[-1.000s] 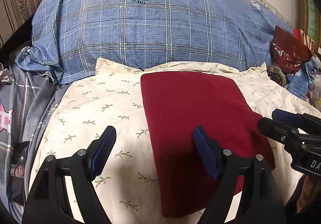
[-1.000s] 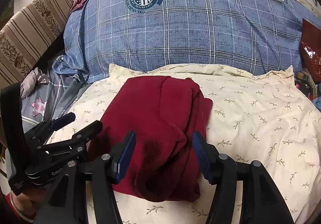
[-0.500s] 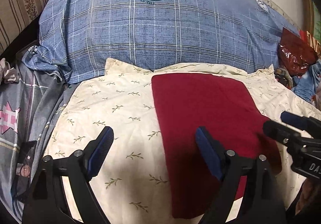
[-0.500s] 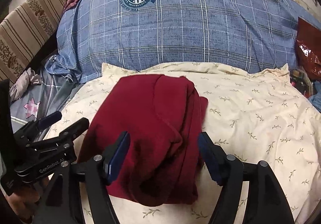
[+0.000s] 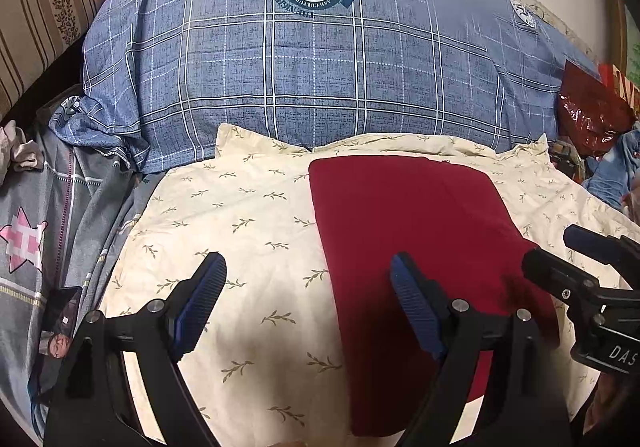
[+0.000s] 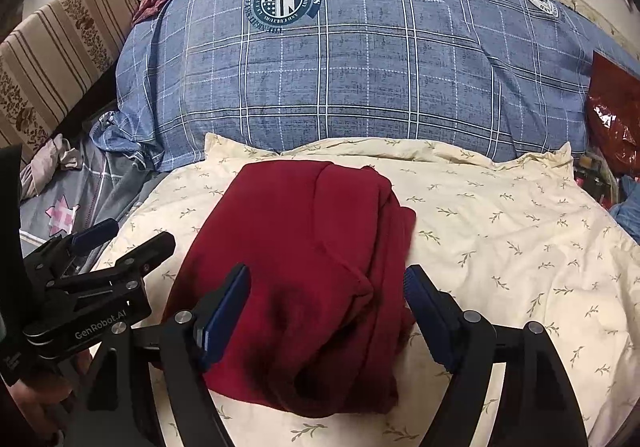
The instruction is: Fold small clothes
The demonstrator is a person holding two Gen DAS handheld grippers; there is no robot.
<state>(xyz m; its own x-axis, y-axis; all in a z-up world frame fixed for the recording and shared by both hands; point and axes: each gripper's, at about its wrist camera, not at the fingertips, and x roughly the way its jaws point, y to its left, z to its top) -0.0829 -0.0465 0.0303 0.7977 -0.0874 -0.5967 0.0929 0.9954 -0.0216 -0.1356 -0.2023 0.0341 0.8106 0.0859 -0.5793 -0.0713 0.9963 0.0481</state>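
Note:
A dark red garment lies folded into a long rectangle on a cream leaf-print pillow. In the right wrist view the garment shows bunched layers along its right edge. My left gripper is open and empty, above the garment's left edge. My right gripper is open and empty, straddling the garment's near end from above. Each gripper also shows in the other's view: the right one, the left one.
A large blue plaid duvet is piled behind the pillow. Grey star-print bedding lies to the left, beside a striped cushion. A red shiny bag and blue clothes sit at the right.
Both grippers have drawn back slightly and shifted, so the garment sits further right in the left view. Both stay open. The garment has not moved.

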